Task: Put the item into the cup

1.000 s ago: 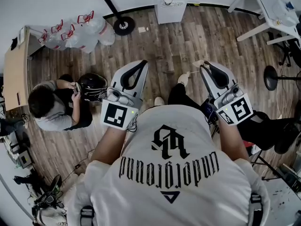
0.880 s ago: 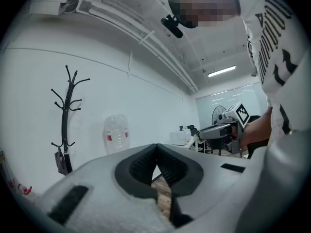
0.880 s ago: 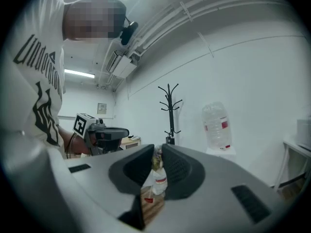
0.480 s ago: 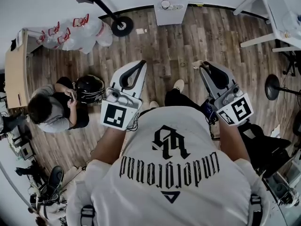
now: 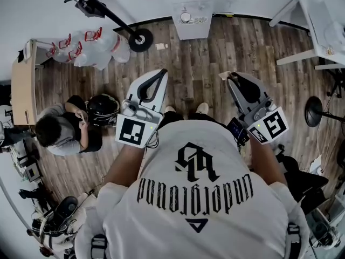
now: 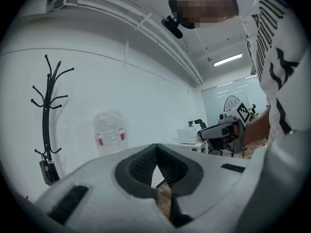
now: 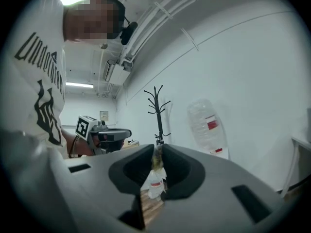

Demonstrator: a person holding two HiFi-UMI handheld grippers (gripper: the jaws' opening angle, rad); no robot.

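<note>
My right gripper (image 5: 228, 78) is held out over the wooden floor, shut on a small tan item (image 5: 224, 75). In the right gripper view the item (image 7: 157, 158) shows as a yellowish-brown scrap pinched between the dark pads at the tips (image 7: 157, 149). My left gripper (image 5: 159, 73) is level with it on the left; its jaws (image 6: 156, 147) meet at the tips with nothing between them. A round cup-like thing (image 5: 185, 17) stands on a white cabinet (image 5: 191, 28) by the far wall; I cannot tell for sure that it is a cup.
A person (image 5: 59, 134) sits on the floor at the left beside a dark round helmet-like thing (image 5: 105, 108). Bagged water bottles (image 5: 86, 42) and a coat stand's base (image 5: 141, 39) are at the back left. White table legs (image 5: 302, 55) and a chair base (image 5: 315, 111) are at the right.
The floor, the cabinet and the seated person have slid a little down the head view, so the wearer has come nearer the far wall. Both grippers keep their pose and grip.
</note>
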